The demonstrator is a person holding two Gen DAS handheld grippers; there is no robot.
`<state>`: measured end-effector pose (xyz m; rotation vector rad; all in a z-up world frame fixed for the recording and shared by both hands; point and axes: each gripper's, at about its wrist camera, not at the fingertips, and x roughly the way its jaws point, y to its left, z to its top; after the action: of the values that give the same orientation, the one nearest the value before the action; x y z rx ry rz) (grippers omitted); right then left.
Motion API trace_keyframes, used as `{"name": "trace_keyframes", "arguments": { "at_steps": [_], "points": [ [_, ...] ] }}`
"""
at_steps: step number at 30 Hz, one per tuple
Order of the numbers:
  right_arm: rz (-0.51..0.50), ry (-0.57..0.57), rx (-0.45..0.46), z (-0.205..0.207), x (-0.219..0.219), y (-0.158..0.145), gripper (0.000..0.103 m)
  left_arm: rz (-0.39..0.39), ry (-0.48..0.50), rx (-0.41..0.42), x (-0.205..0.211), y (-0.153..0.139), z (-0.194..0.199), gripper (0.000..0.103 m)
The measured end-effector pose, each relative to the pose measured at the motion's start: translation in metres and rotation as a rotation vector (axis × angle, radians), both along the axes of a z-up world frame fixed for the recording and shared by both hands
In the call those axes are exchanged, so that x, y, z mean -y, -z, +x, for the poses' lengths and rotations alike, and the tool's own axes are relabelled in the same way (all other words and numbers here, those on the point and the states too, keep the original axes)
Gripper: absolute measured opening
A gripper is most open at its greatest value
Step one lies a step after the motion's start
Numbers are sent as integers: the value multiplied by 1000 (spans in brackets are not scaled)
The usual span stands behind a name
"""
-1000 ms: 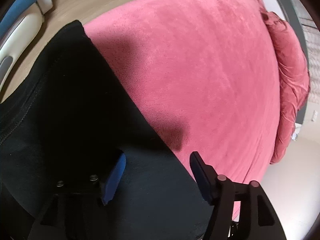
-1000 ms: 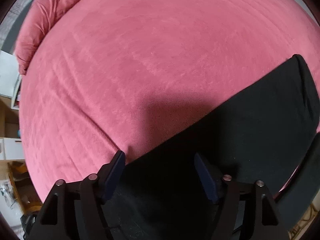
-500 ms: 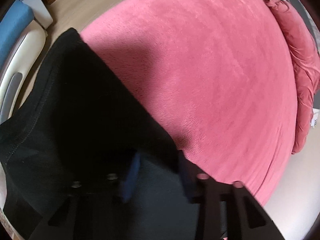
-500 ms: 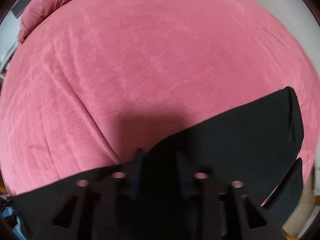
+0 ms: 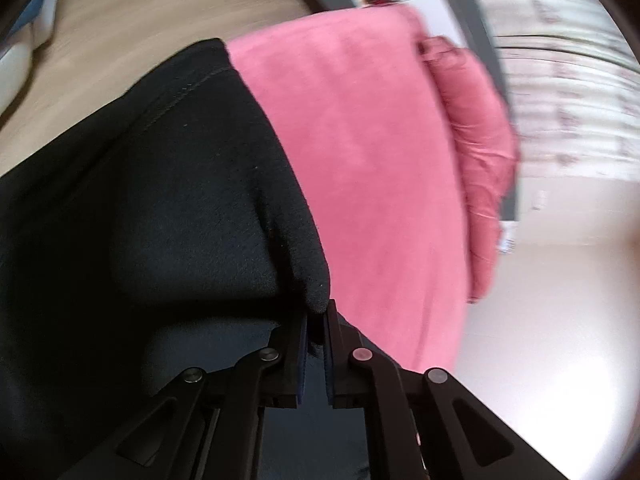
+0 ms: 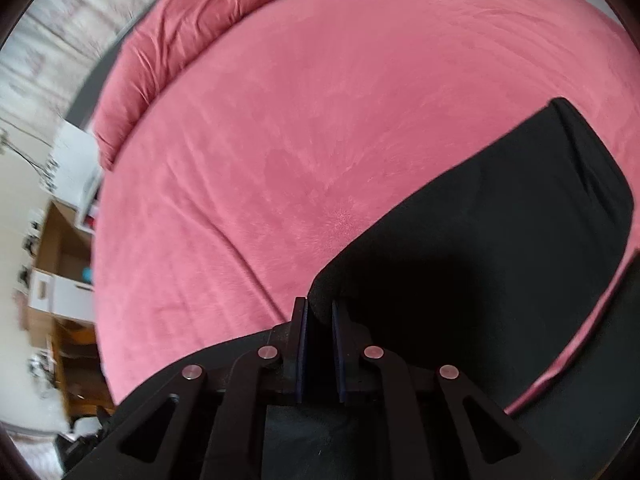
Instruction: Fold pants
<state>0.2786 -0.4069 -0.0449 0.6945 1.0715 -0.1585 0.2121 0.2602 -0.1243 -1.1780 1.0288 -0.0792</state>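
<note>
Black fleece pants (image 5: 168, 200) lie on the pink plush bedspread (image 5: 380, 168), their long axis running between both tools. The left gripper (image 5: 316, 320) pinches the edge; the right gripper (image 6: 319, 312) pinches the same edge, so the cloth stretches rightward and the fold likely carries forward.

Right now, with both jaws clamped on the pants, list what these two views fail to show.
- Left wrist view: the black pants run off the left and bottom edges, so their full shape is unknown.
- Left wrist view: the background beyond the pink bed cover is motion-blurred.
- Right wrist view: the left gripper is out of frame.
- Right wrist view: the right gripper and its linkage hide the fabric beneath.
- Right wrist view: the shelf items at the left edge are too blurred to identify.
</note>
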Motion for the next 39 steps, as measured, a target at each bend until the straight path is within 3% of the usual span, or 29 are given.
{"name": "trace_keyframes", "arguments": {
  "at_steps": [8, 16, 22, 26, 32, 35, 39],
  "points": [
    [57, -1, 177, -56, 5, -37, 11, -31, 25, 172, -12, -40, -60, 6],
    [84, -13, 349, -126, 7, -52, 11, -29, 35, 353, -1, -63, -123, 6],
    [90, -12, 461, -193, 7, -46, 11, -10, 30, 425, -7, -52, -187, 6],
    [110, 3, 467, -229, 6, -20, 11, 7, 18, 433, -8, -28, -222, 6],
    [142, 38, 379, -259, 10, 35, 11, 46, 12, 391, -10, 7, -255, 6],
    [123, 31, 349, -267, 9, 52, 12, 19, -30, 342, -17, 25, -267, 6],
    [138, 29, 348, -267, 9, 57, 12, 53, -57, 233, -20, 45, -289, 7]
  ]
}}
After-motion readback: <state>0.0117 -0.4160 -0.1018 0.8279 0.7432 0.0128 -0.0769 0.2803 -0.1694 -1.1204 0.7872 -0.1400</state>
